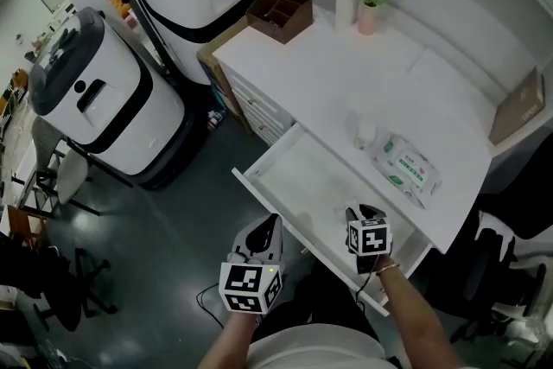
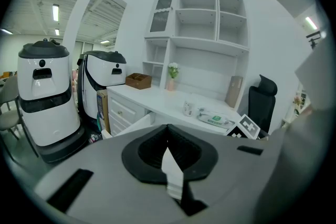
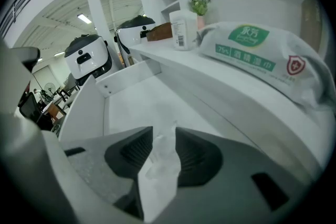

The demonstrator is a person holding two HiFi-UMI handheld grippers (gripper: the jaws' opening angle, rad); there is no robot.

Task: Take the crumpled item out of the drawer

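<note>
Your right gripper (image 3: pixel 160 139) has its fingers clamped on the crumpled item (image 3: pixel 156 173), a white tissue-like wad pinched between the two pads and spilling out below them. So the grasp looks done, but the lift-out is not. The open drawer (image 3: pixel 139 105) has its bare floor just under and ahead of those fingers, with its walls to either side, and I judge the item to be inside the drawer. What remains is to raise it clear of the drawer front. In the head view your right gripper (image 1: pixel 361 213) sits low in the drawer (image 1: pixel 289 160), near the front corner, with your forearm reaching in from below; the wad itself is hidden there behind the gripper. A wipes pack (image 3: pixel 257 50) lies on the desk above and to the right of the fingers. Your left gripper (image 2: pixel 168 131) has its fingers closed together with nothing of the task's between them. It hangs outside the drawer front (image 1: pixel 268 227), pointing towards the desk.
</note>
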